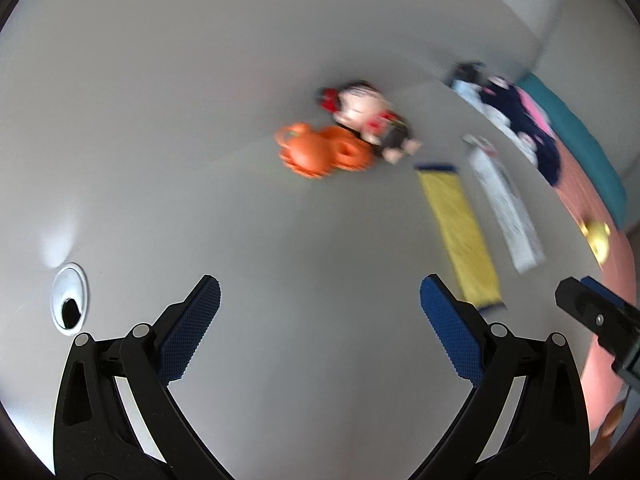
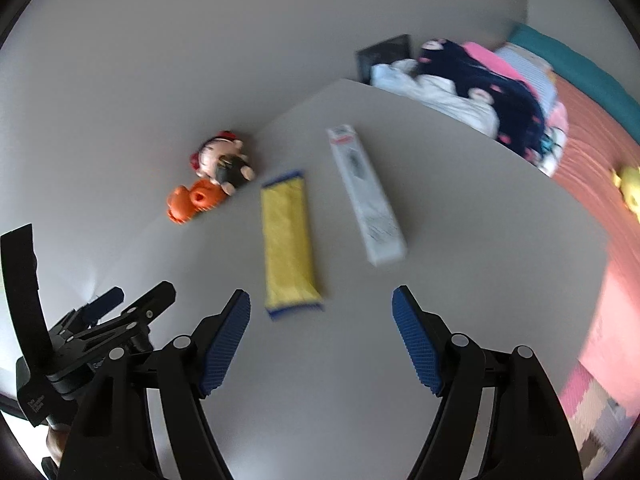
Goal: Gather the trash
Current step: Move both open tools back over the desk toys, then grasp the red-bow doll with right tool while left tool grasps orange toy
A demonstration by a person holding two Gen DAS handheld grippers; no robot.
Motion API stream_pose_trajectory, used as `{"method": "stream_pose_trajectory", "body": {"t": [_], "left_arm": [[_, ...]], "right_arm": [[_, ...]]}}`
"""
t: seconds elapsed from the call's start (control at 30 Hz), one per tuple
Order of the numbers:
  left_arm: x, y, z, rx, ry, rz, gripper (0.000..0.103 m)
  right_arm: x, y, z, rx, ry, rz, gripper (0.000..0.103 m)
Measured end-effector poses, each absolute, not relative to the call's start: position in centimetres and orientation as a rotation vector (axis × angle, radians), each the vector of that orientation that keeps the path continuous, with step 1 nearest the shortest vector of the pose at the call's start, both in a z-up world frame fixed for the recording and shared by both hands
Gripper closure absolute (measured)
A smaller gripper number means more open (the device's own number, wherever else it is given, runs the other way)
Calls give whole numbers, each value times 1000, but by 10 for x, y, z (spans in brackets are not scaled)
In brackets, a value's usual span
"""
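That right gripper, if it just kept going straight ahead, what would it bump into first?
Probably the yellow wrapper: it lies on the table just ahead of the right gripper, slightly left of centre between its open jaws. Depth is unclear.

Matt smooth table (image 2: 460,208), crinkly yellow wrapper (image 2: 289,240) (plastic-looking).

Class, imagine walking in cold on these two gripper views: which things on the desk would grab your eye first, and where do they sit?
The bright orange toy and the small doll leaning on it stand out, far back on the grey table. Nearer, a yellow wrapper and a long white box lie side by side, apart. Both grippers, left gripper and right gripper, hang open and empty.
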State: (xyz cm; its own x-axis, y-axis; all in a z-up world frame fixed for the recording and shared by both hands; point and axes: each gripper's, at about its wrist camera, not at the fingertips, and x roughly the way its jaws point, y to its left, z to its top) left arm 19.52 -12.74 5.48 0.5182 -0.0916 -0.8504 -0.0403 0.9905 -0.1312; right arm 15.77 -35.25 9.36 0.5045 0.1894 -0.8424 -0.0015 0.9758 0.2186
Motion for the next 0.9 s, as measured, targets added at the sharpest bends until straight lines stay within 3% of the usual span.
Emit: {"method": "stream_pose_trajectory", "body": {"t": [0.43, 0.9], "left_arm": [[253, -71, 40, -467, 1054, 232, 6], [266, -43, 27, -520, 1067, 252, 6]], "right_arm": [[271, -284, 83, 177, 1042, 263, 28], [351, -239, 32, 95, 1126, 270, 28]]}}
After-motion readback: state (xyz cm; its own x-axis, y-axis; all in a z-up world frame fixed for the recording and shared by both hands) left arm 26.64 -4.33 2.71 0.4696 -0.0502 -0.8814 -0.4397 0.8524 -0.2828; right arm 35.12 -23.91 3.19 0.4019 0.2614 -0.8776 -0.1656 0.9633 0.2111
